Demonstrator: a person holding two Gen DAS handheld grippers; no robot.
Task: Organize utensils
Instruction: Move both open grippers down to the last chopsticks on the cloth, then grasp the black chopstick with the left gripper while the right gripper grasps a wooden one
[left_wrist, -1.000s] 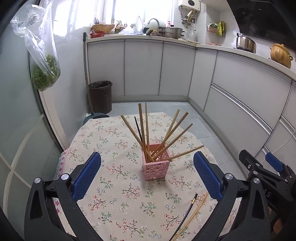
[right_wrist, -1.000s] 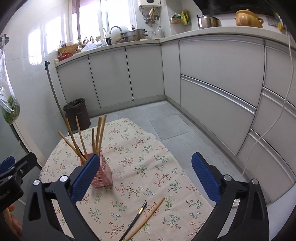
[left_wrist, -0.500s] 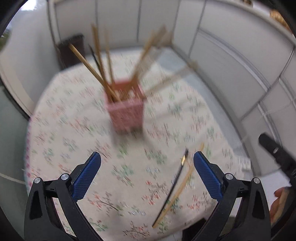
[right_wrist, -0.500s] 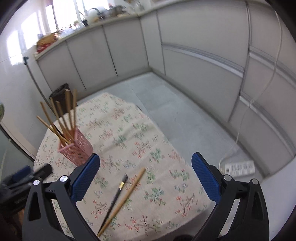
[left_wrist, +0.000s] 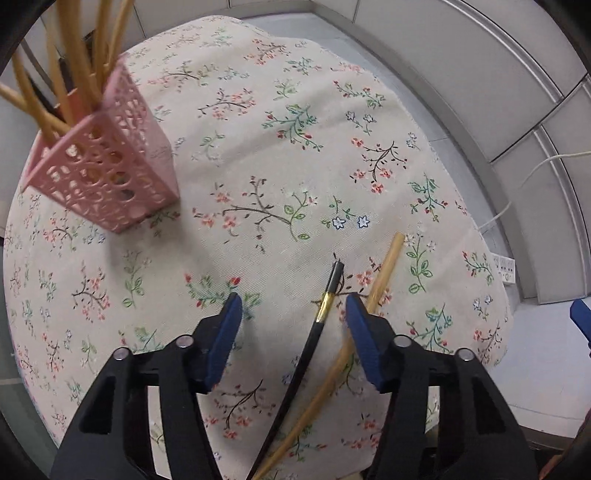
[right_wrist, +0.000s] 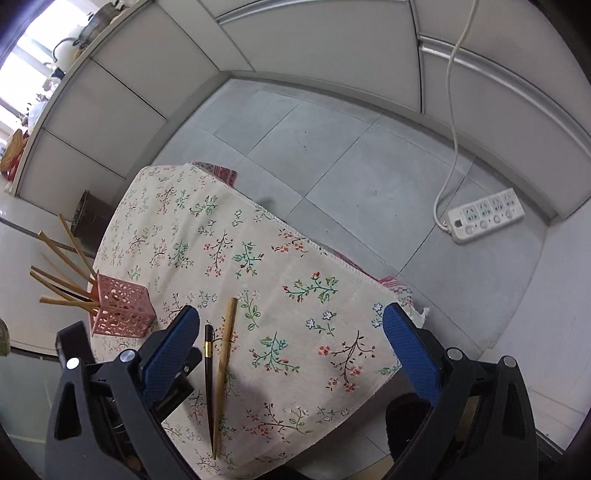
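The left tongs (left_wrist: 291, 308) point down, closing around the thin black chopstick (left_wrist: 317, 325) without squeezing it. The right tongs (right_wrist: 291, 332) gape wide, empty. Flowery table (left_wrist: 258, 166); pink basket (left_wrist: 107, 177) far left.

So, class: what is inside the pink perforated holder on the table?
The pink holder contains several bamboo chopsticks and one dark one, all fanning out above its rim. Their lower ends sit behind the lattice walls, and the bottom of the holder is hidden.
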